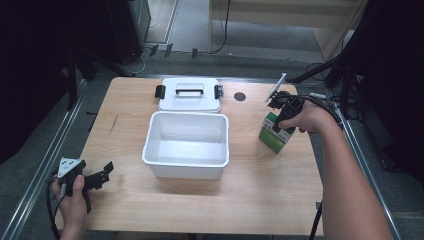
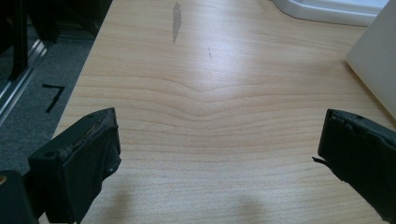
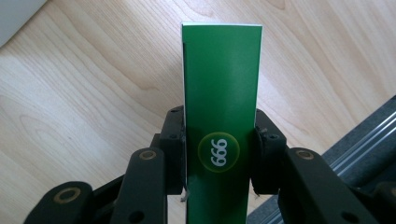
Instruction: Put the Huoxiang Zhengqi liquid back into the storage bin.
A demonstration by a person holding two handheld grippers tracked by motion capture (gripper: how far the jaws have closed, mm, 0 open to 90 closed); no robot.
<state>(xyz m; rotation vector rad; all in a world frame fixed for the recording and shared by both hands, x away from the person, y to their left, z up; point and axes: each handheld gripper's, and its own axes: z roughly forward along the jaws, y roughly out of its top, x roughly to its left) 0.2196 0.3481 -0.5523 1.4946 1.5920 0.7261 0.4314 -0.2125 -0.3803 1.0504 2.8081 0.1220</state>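
Now my right claw (image 1: 278, 121) pinches the green box (image 1: 273, 134) at the bench's (image 1: 270, 200) three o'clock, left claw (image 1: 102, 172) spread, and a hasty lift could twist the box loose.

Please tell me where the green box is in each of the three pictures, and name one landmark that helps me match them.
High view: the green box stands at the right of the table, right of the white tub, gripped by the right gripper.
Left gripper view: the green box is not in it.
Right gripper view: the box stands at centre, pressed between the two black jaws.
Shared landmark: the light wooden table.
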